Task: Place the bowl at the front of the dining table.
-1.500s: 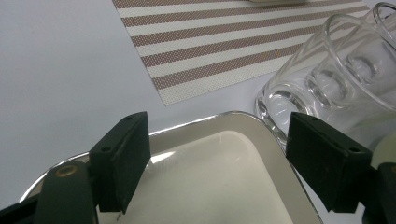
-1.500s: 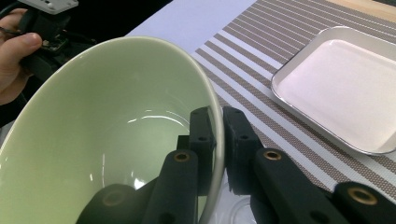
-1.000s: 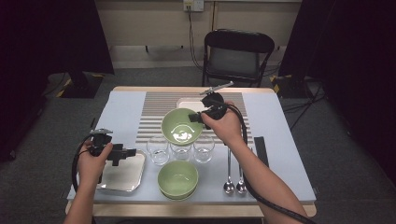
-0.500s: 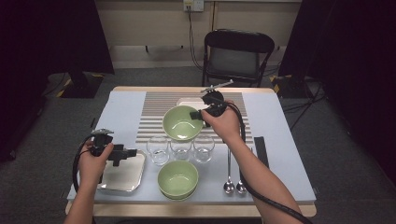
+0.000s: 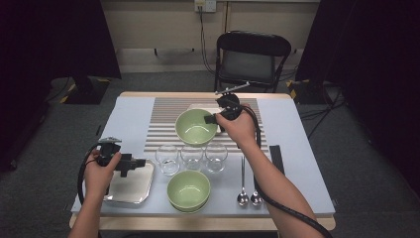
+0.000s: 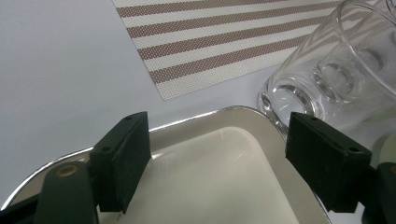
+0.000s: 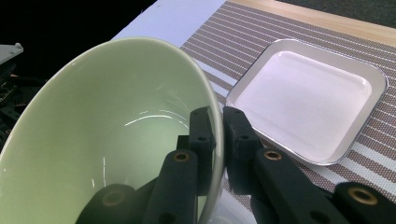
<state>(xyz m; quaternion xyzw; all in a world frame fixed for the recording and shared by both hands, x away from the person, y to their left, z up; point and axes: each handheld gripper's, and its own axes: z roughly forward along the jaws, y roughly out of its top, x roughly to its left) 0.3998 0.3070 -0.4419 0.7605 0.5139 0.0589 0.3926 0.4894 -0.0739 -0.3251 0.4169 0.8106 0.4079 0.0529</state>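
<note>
Dark curtains close off both sides of the room, with a black chair parked behind the bench, which has a pale blue cover and a striped placemat across the far middle. Right tongs are clamped on the rim of a pale green bowl, one jaw inside and one outside, holding it tilted above the placemat; in the right gripper view the bowl's lower left side runs out of frame and its glossy inside blocks most of what's behind it. Just past the right tongs sits a white tray with a thin metal edge, partly hidden by the bowl and hand in the high view. Left tongs are spread wide with nothing between them, hovering over a second white tray, whose near end is cut off. Beside the far jaw is a clear glass, only partly in frame. A second green bowl sits near the front edge, two spoons to its right.
</note>
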